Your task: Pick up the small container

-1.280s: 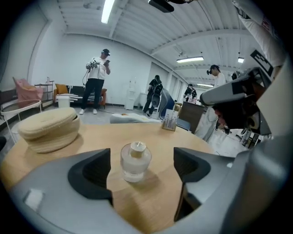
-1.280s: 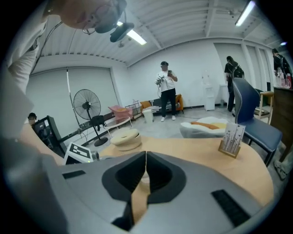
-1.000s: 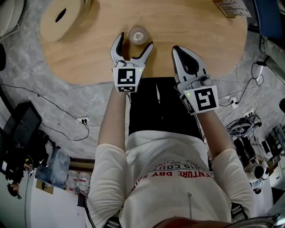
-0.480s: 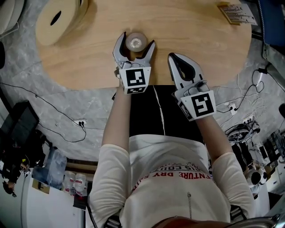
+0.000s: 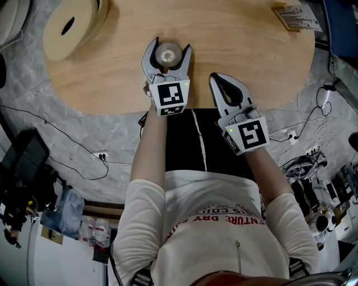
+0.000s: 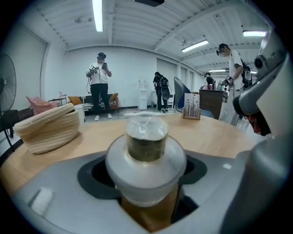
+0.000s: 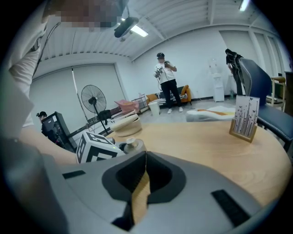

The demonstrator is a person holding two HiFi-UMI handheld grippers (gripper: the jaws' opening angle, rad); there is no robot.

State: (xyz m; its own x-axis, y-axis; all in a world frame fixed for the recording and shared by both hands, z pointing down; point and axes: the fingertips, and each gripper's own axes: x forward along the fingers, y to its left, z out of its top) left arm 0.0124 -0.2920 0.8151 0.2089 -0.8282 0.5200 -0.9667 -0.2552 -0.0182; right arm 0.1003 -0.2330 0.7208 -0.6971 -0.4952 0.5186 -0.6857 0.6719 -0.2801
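The small container [image 5: 167, 54], a clear round jar with a narrower cap, stands upright on the wooden table [image 5: 240, 44] near its front edge. My left gripper [image 5: 169, 47] reaches around it, one jaw on each side, and the jaws are closing. In the left gripper view the small container [image 6: 146, 155] fills the space between the dark pads [image 6: 94, 176], and I see no firm squeeze. My right gripper [image 5: 222, 81] hovers at the table's front edge, to the right of the jar, shut and empty. In the right gripper view the small container [image 7: 129, 146] shows beside the left gripper's marker cube [image 7: 96, 146].
A woven basket [image 5: 70, 25] sits at the table's far left. A card stand [image 5: 291, 14] is at the far right edge. Cables and equipment lie on the floor around the table. Several people stand in the room beyond [image 6: 99, 87].
My left gripper moved forward until the jar sat between its jaws, and the jaws have narrowed toward it. The right gripper drifted slightly left.
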